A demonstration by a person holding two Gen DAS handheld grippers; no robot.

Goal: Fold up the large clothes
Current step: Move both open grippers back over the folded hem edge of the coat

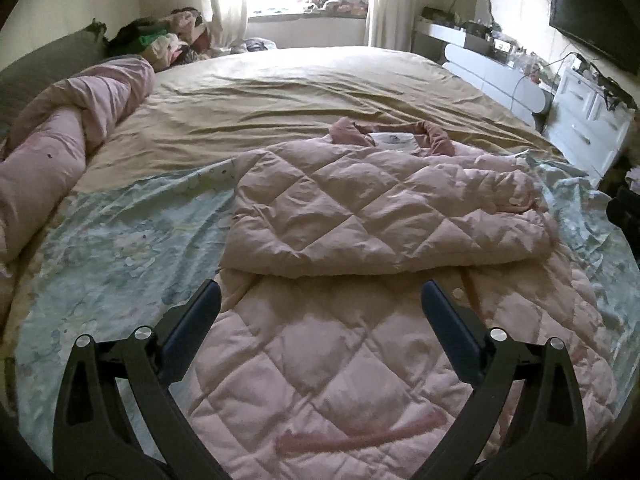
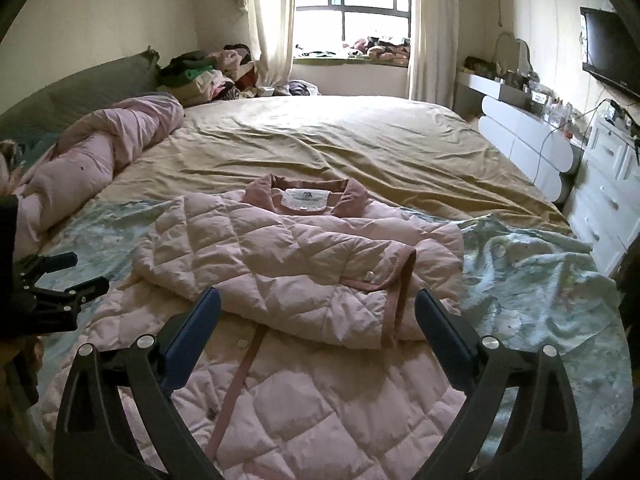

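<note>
A pink quilted jacket (image 1: 360, 216) lies flat on the bed, collar and white label at the far end, both sleeves folded across its chest. It also shows in the right wrist view (image 2: 304, 276). My left gripper (image 1: 320, 292) is open and empty, hovering above the jacket's lower half. My right gripper (image 2: 318, 300) is open and empty, also above the lower half. The left gripper also shows at the left edge of the right wrist view (image 2: 76, 276), beside the jacket's left side.
The jacket rests on a pale blue patterned sheet (image 1: 120, 248) over a tan bedsheet (image 1: 300, 84). A rolled pink duvet (image 1: 68, 140) lies along the left. Piled clothes (image 2: 208, 74) sit far left. White drawers (image 2: 600, 184) stand at the right.
</note>
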